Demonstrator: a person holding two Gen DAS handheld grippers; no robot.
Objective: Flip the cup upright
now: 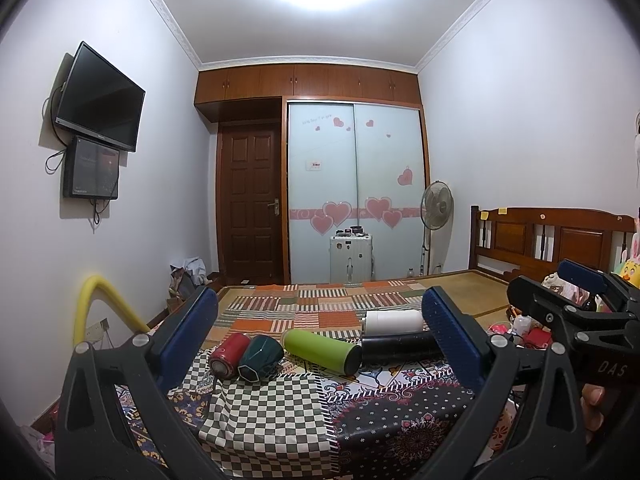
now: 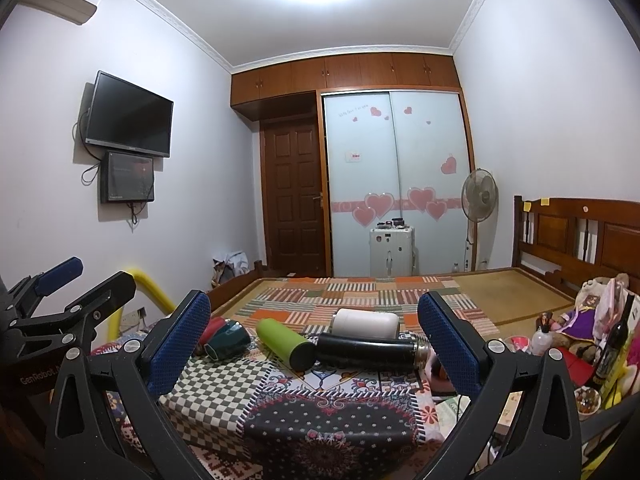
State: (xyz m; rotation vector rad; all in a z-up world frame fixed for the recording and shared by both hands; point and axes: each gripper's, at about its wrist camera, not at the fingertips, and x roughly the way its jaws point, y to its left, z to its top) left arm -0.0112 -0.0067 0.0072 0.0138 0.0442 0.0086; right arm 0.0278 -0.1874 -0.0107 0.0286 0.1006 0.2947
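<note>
Left gripper [image 1: 320, 332] gapes wide, empty; five cups lie toppled between its fingers, green cup [image 1: 322, 350] central. "DAS" marks the right gripper [image 1: 560, 292] alongside.

Right gripper [image 2: 314, 334] equally wide, empty; green cup [image 2: 285, 343] near the cloth's far edge; "GenRobot" marks the left gripper [image 2: 90, 280].

Noted beyond the patchwork cloth [image 2: 280, 384]: wall-mounted television [image 1: 100, 98] above a smaller screen [image 1: 91, 169], dark wooden door [image 1: 250, 204], heart-decorated sliding wardrobe [image 1: 356, 184], white suitcase [image 1: 351, 258], standing fan [image 1: 437, 203], wooden headboard [image 1: 552, 236].
</note>
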